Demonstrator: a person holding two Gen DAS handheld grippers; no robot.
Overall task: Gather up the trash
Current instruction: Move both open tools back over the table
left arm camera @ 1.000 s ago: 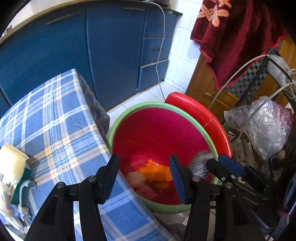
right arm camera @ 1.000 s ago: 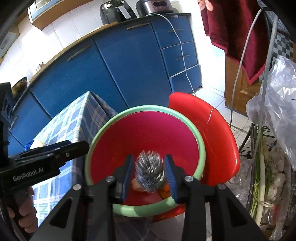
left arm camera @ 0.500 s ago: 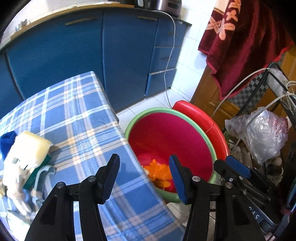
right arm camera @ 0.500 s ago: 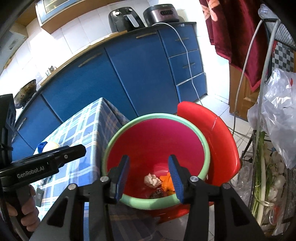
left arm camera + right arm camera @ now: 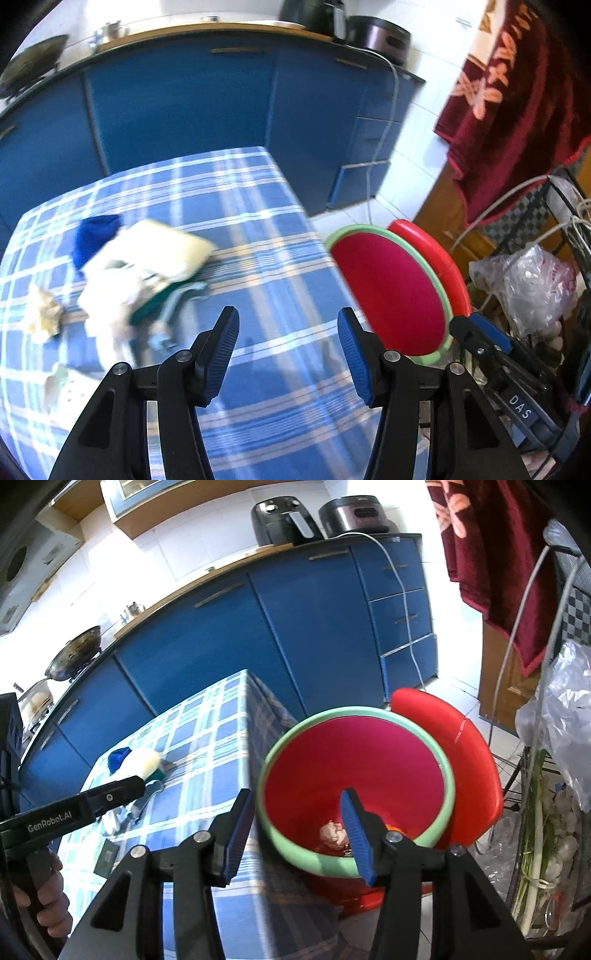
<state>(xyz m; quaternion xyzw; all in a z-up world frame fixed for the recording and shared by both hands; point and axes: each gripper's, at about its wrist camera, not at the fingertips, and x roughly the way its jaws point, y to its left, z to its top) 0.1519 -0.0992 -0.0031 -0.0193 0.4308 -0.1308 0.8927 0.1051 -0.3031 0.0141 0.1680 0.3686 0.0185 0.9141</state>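
Two tongs, both empty. Left tongs (image 5: 288,354) hover apart above the checked worktop (image 5: 258,229) near a yellow sponge (image 5: 166,247). Right tongs (image 5: 295,834) are opening over the red bin (image 5: 354,764).

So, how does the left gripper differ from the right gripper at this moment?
The left gripper is over the checked tablecloth, while the right gripper is at the rim of the red bin. The left gripper's jaws stand apart and steady, while the right gripper's jaws are opening. The left gripper faces the trash pile; the right gripper faces scraps in the bin. Both are empty, with blue pads.
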